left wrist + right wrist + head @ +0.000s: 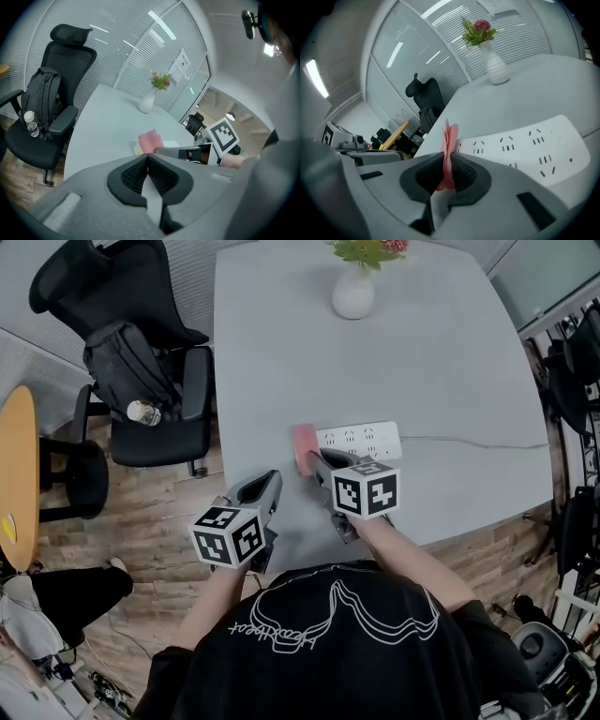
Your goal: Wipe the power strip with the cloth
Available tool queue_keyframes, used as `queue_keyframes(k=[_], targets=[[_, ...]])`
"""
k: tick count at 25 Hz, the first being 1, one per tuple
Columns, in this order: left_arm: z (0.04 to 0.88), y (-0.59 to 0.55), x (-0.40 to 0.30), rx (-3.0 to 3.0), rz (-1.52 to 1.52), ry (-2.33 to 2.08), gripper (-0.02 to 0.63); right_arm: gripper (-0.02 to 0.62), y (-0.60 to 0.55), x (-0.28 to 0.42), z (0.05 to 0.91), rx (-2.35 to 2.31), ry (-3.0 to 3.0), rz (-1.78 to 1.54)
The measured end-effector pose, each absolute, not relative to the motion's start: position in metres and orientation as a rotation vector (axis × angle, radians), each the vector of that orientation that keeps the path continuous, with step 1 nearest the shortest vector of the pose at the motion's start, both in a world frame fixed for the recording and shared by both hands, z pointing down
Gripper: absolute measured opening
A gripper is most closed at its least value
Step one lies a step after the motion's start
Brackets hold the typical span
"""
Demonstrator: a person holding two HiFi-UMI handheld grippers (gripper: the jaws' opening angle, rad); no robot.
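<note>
A white power strip lies across the grey table, its cable running off to the right. My right gripper is shut on a pink cloth, which stands at the strip's left end. In the right gripper view the cloth is pinched upright between the jaws, with the power strip just right of it. My left gripper is shut with nothing in it, near the table's front edge, left of the right one. The left gripper view shows the cloth ahead.
A white vase with flowers stands at the table's far side. A black office chair holding a backpack and a bottle sits left of the table. A round wooden table is at the far left.
</note>
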State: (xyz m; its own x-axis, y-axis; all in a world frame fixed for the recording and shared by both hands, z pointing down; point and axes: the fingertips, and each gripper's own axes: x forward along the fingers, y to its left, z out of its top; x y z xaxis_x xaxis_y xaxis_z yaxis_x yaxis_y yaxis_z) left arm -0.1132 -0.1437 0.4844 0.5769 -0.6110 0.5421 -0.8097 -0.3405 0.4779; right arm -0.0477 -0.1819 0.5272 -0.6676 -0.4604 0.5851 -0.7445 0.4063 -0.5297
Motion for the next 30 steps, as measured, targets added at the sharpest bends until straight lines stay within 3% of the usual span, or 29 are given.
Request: queue_keyframes(k=[30], targets=[[0.479, -0.154, -0.091, 2.098, 0.327, -1.098, 0.012, 0.041, -0.187, 0.050, 0.531, 1.300, -2.206, 1.133]])
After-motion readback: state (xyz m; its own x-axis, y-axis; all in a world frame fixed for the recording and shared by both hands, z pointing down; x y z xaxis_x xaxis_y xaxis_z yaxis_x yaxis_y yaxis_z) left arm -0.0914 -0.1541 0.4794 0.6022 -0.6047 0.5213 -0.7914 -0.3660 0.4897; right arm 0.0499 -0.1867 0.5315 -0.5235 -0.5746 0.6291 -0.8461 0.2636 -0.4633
